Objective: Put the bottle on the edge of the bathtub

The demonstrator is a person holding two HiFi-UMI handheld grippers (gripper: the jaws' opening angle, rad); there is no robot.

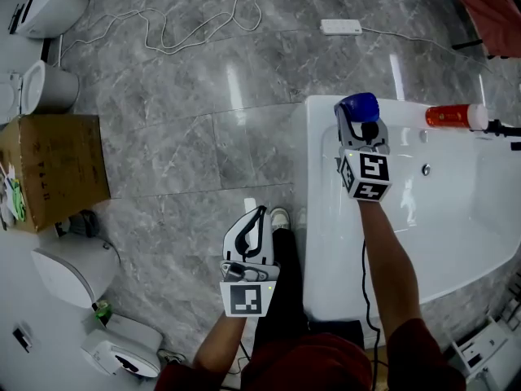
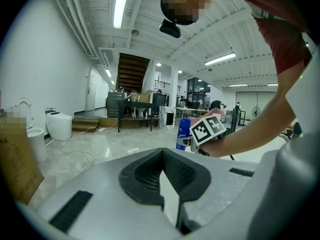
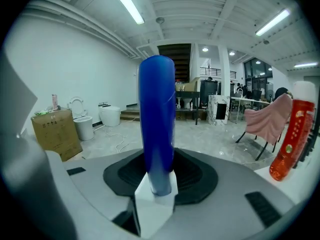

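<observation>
The bottle point(image 3: 157, 119) is glossy plastic, the bathtub point(image 1: 319, 218) glossy, the floor point(image 1: 203, 96) polished stone.

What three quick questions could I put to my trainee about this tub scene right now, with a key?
1. True or false: the blue bottle stands released on the bathtub rim.
2. What else stands on that rim? A) red bottle B) soap bar C) sponge
3. What does the left gripper hold?
Key: 1 false, the right gripper grips it; 2 A; 3 nothing, its jaws are together.
</observation>
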